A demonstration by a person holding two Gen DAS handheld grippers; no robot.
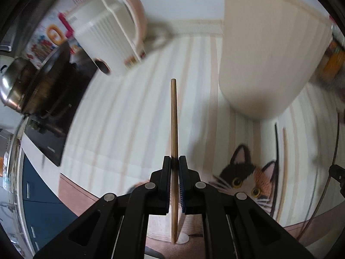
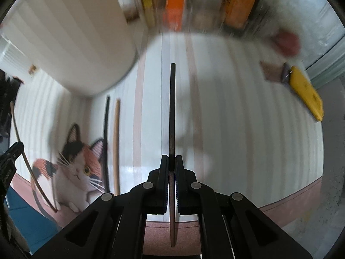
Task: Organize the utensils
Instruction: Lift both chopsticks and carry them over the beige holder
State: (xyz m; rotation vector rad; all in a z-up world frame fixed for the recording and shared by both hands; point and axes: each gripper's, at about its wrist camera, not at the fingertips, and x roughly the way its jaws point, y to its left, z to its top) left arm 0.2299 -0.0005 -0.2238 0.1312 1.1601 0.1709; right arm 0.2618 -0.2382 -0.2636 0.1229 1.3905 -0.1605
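Your left gripper (image 1: 174,161) is clamped on a light wooden chopstick (image 1: 174,116), which sticks straight out past the fingertips above a striped mat (image 1: 129,112). Your right gripper (image 2: 171,160) is clamped the same way on a dark chopstick (image 2: 172,108), also held above the mat (image 2: 237,118).

A tall cream holder (image 1: 265,49) stands on the mat ahead and to the right of your left gripper; a few utensil ends poke above its rim at the top edge of the view. In the right view the holder (image 2: 75,38) sits ahead to the left.

Two more chopsticks, one black (image 2: 106,140) and one wooden (image 2: 116,146), lie side by side on the mat just below the holder, beside a printed cat (image 2: 75,166) (its face shows in both views).

A yellow-handled brush (image 2: 301,90) lies far right on the mat. A white appliance (image 1: 107,28) and a steel pot (image 1: 19,84) sit to the far left, both blurred
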